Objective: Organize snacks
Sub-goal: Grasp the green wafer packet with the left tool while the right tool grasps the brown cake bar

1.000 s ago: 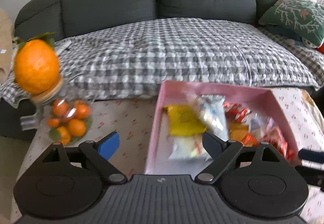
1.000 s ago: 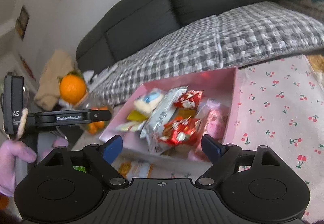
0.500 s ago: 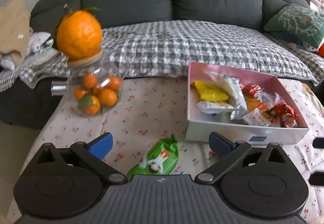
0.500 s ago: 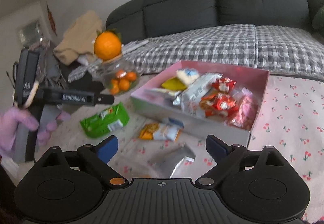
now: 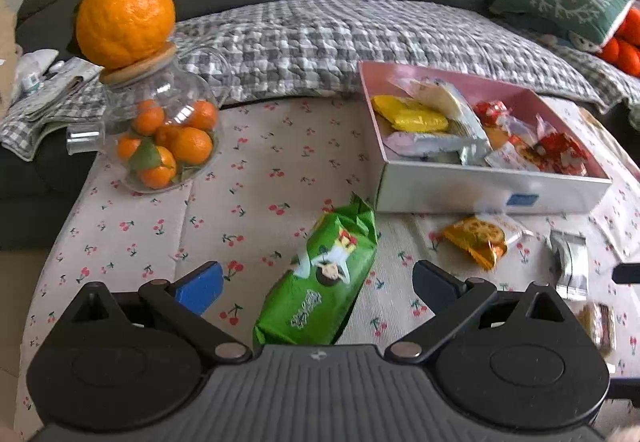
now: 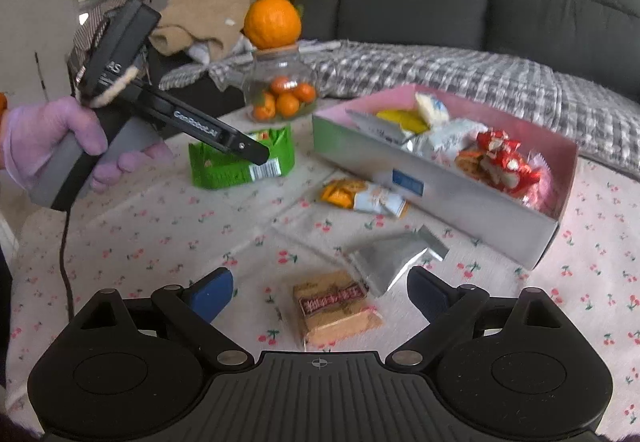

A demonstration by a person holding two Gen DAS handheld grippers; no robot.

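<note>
A pink-lined box (image 5: pixel 480 186) (image 6: pixel 440 194) holds several wrapped snacks. On the cherry-print cloth lie a green packet (image 5: pixel 324 278) (image 6: pixel 228 166), an orange cracker packet (image 5: pixel 478 242) (image 6: pixel 360 196), a silver pouch (image 5: pixel 568 262) (image 6: pixel 390 258) and a brown biscuit pack (image 6: pixel 334 308). My left gripper (image 5: pixel 318 284) is open, its fingers astride the green packet's near end. My right gripper (image 6: pixel 320 292) is open above the brown biscuit pack. Both are empty.
A glass jar of small oranges (image 5: pixel 164 138) (image 6: pixel 280 90) with a big orange (image 5: pixel 126 16) on its lid stands at the table's far left. A dark sofa with a checked blanket (image 5: pixel 360 38) runs behind. The left gripper's body (image 6: pixel 120 90) shows in the right wrist view.
Both grippers have pulled back from the box and lowered toward the table. The loose packets in front of the box have come into view. Both jaws stayed open.
</note>
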